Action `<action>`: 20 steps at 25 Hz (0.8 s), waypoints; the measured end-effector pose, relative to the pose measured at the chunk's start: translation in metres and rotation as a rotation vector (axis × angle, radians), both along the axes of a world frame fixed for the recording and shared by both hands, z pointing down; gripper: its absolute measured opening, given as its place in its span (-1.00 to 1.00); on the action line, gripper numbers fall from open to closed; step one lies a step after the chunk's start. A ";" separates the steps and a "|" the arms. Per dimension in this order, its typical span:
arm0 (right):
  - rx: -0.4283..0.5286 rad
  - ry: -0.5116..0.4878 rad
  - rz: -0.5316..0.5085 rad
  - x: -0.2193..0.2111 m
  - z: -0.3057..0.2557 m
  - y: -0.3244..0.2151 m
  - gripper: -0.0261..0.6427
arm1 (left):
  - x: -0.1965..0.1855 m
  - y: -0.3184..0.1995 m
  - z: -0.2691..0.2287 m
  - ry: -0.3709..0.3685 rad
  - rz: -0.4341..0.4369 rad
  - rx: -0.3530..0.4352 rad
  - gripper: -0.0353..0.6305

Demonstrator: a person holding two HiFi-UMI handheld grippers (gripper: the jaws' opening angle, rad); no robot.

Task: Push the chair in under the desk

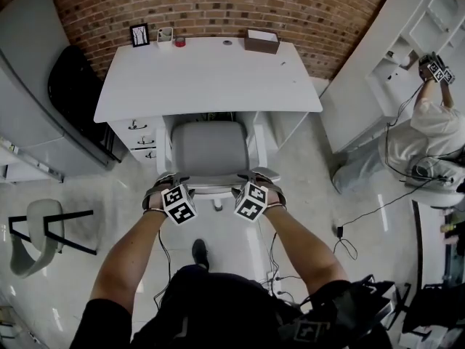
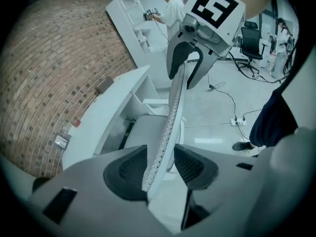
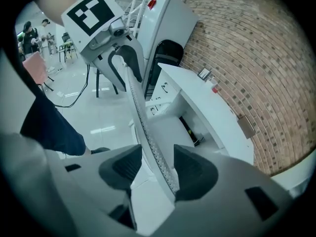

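My left tongs stand wide, 1 pad on each side of the backrest of the chair. In the left gripper view the thin perforated edge runs up between the pads with a gap on the right pad's side, so I judge this a loose straddle and not a clamp. My right tongs match them: wide, the same edge passing between the pads without being pinched. The 2 tongs sit at opposite ends of the backrest top, left end and right end, each equally close to it, and each shows in the other's view. The backrest's long axis runs left to right, square across the push, and the desk lies straight beyond it on the far side, so the move I expect is an even shove away from me with both arms. The seat sits in line with the opening between the drawers on the left and the white side panel on the right. The seat's far edge meets the desk's near edge in the head view, but the desk top covers the space below, so I cannot tell how much depth remains. The chair's base and wheels are hidden under the seat, apart from 1 small part near the floor.
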State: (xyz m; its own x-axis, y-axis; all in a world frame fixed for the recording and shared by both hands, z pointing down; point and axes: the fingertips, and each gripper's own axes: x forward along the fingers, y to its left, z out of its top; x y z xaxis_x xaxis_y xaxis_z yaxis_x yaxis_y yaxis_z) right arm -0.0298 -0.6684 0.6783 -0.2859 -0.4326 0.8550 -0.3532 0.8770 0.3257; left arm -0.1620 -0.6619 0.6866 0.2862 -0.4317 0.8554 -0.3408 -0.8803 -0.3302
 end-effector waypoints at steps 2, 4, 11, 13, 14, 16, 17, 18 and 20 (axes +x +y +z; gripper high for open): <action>0.006 -0.030 0.022 0.002 -0.006 0.002 -0.29 | -0.002 0.003 -0.006 0.060 -0.009 0.023 -0.36; 0.015 -0.062 0.052 0.003 -0.013 0.003 -0.30 | -0.003 0.005 -0.014 0.143 -0.029 0.028 -0.36; 0.048 -0.210 0.181 0.006 -0.044 0.005 -0.40 | -0.003 0.008 -0.055 0.462 -0.122 0.060 -0.64; 0.079 -0.270 0.236 0.006 -0.061 0.000 -0.45 | -0.003 0.005 -0.072 0.545 -0.144 0.079 -0.65; 0.097 -0.299 0.263 0.006 -0.069 -0.003 -0.48 | -0.003 0.003 -0.079 0.576 -0.147 0.089 -0.65; 0.143 -0.356 0.318 0.006 -0.086 -0.011 -0.53 | -0.003 -0.001 -0.091 0.628 -0.167 0.118 -0.68; 0.165 -0.388 0.345 0.006 -0.094 -0.014 -0.59 | -0.005 -0.004 -0.098 0.659 -0.189 0.136 -0.71; 0.182 -0.424 0.372 0.006 -0.103 -0.017 -0.63 | -0.007 -0.006 -0.107 0.695 -0.219 0.155 -0.72; 0.208 -0.500 0.423 0.008 -0.121 -0.022 -0.72 | -0.012 -0.011 -0.126 0.773 -0.287 0.188 -0.77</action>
State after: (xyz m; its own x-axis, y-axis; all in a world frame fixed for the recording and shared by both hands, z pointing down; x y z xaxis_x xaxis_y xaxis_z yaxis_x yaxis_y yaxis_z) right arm -0.0217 -0.6904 0.5571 -0.3949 -0.7348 0.5514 -0.8029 0.5677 0.1816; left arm -0.1738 -0.6728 0.5605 0.6188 -0.6925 0.3707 -0.7331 -0.6787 -0.0440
